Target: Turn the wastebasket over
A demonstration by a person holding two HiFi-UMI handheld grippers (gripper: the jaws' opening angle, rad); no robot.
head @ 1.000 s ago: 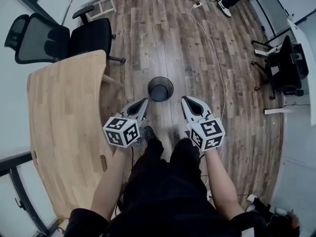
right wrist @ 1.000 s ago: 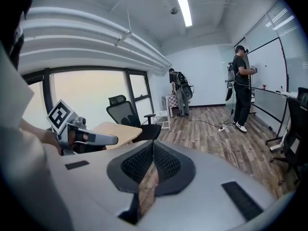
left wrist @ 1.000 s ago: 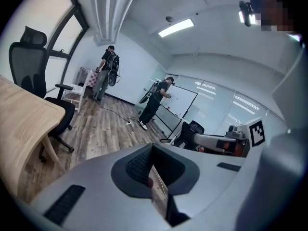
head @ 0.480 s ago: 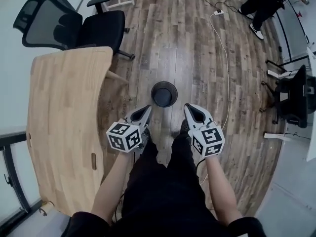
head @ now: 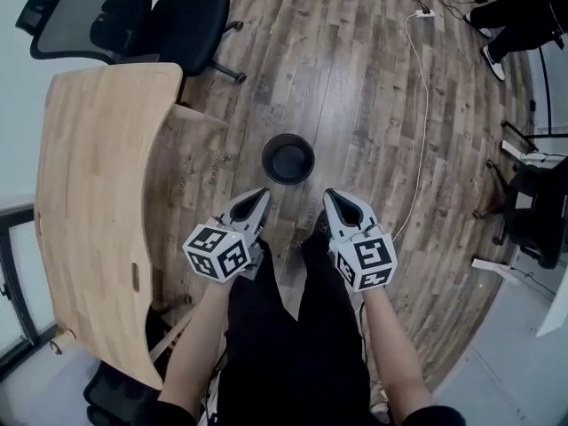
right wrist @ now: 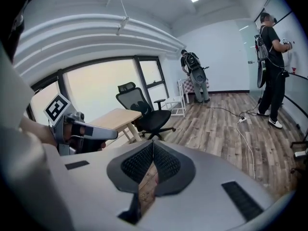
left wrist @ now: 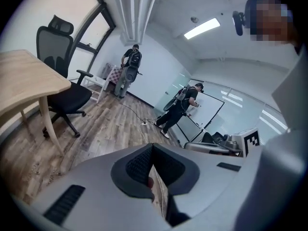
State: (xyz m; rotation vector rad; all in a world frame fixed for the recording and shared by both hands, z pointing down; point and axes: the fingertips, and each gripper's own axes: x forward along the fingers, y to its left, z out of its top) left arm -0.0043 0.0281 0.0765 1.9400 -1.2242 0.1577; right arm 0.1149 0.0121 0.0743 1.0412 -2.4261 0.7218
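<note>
While the round black wastebasket (head: 287, 159) stands upright, mouth up, on the brown plank floor (head: 355, 87) just ahead of our feet, we hold the left gripper (head: 263, 193) and right gripper (head: 330, 195) short of it. Both have their jaws pressed together on nothing, so we judge no grasp has begun. A pale wooden table (head: 89, 193) sits near its left, a black office chair (head: 133, 25) beyond, and a white cable (head: 417, 131) to the right. Nothing blocks us.

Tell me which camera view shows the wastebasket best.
The head view. It looks down into the wastebasket, which stands upright, mouth up, on the floor ahead of the left gripper and right gripper. Neither gripper view shows it: both look out over the room, with only floor between their shut jaws.
</note>
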